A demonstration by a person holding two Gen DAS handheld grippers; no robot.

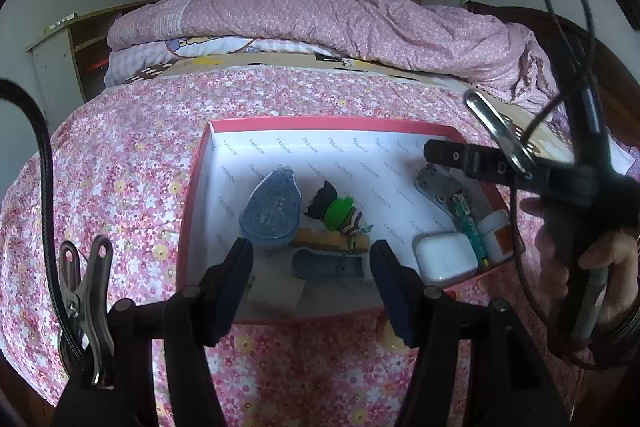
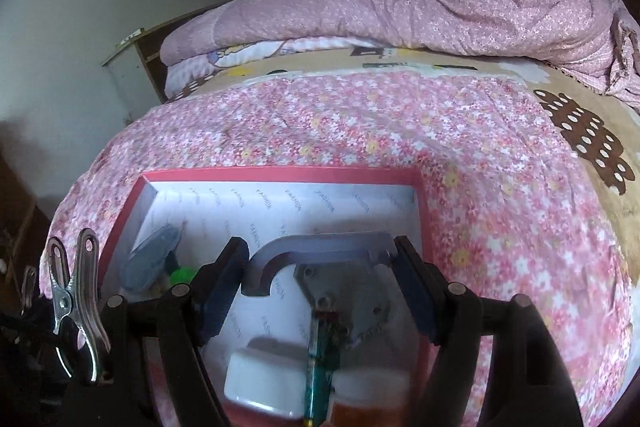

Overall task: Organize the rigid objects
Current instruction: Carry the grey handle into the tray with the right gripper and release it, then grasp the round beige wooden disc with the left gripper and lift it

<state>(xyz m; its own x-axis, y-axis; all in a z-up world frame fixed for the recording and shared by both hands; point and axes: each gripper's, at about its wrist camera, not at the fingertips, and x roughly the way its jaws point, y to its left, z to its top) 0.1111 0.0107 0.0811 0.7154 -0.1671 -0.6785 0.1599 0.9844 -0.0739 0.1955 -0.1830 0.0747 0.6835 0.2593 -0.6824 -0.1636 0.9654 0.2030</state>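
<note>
The right gripper (image 2: 320, 291) has its two blue pads pinching a grey hook-shaped plastic piece (image 2: 316, 253) by its two ends, the curved end against the left pad and the notched end against the right one, so it spans straight across the gap and hangs above the red box (image 2: 280, 174). Right under it in the box there's a flat silver metal plate (image 2: 352, 291) with screw holes, a green stick-like thing (image 2: 320, 367) lying over the plate's near end, a white square case (image 2: 260, 383) to the left of the stick and a white jar with an orange label (image 2: 368, 399) on the other side, all a bit blurry. The left gripper (image 1: 312, 283) is just spread wide with nothing between the pads, hanging over the near edge of the same box. Past its fingers you can see a dark grey clip-like piece (image 1: 328, 265), a wooden block (image 1: 332, 239) behind it, a little green toy figure (image 1: 338, 213) lying on the block, and a blue oval case (image 1: 272, 207) further left. From that view the right gripper's black jaw pokes in over the box's right corner, with a hand (image 1: 580, 263) on its handle. The box sits on a pink floral bedspread (image 2: 400, 131), and there's a rolled-up pink quilt (image 1: 340, 19) further back.
</note>
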